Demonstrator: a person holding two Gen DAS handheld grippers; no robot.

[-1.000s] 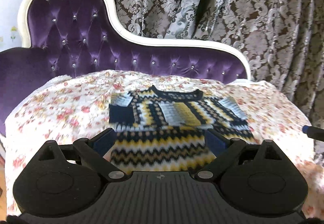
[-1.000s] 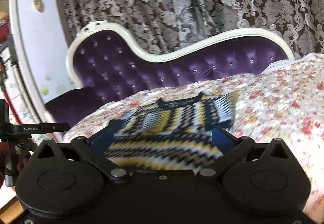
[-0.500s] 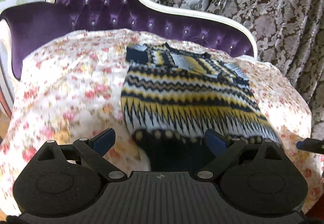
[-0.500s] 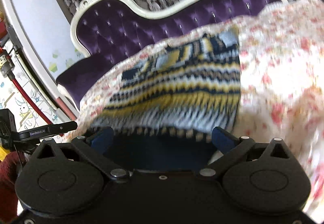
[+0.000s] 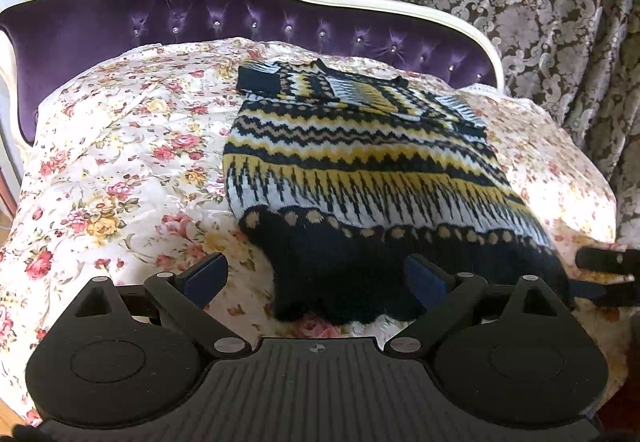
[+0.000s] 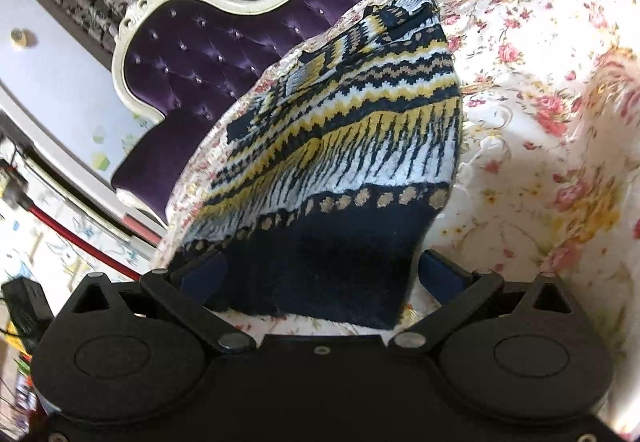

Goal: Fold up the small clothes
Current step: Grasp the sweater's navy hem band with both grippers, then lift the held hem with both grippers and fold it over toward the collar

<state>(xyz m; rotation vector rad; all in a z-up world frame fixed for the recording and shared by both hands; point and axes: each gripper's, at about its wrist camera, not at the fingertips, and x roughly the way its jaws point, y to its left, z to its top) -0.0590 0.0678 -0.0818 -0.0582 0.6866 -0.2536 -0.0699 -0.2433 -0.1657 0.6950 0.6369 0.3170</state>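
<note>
A small knitted sweater (image 5: 360, 162) with navy, yellow and white zigzag bands lies flat on a floral cloth (image 5: 120, 162), sleeves folded in across the chest, navy hem nearest me. My left gripper (image 5: 316, 278) is open, its jaws spread over the hem's left part, just above it. My right gripper (image 6: 320, 274) is open and tilted, with the navy hem (image 6: 340, 254) lying between its fingers. The right gripper's tip also shows in the left wrist view (image 5: 604, 262), at the hem's right corner.
The floral cloth covers a purple tufted sofa (image 5: 200, 2) with a white carved frame. Patterned grey curtains (image 5: 520, 2) hang behind. A white wall and a red cable (image 6: 80, 242) lie to the left in the right wrist view.
Both grippers have come down and forward toward the sweater's hem, which now fills the space between the jaws. The right gripper has tilted. The sweater has not moved.
</note>
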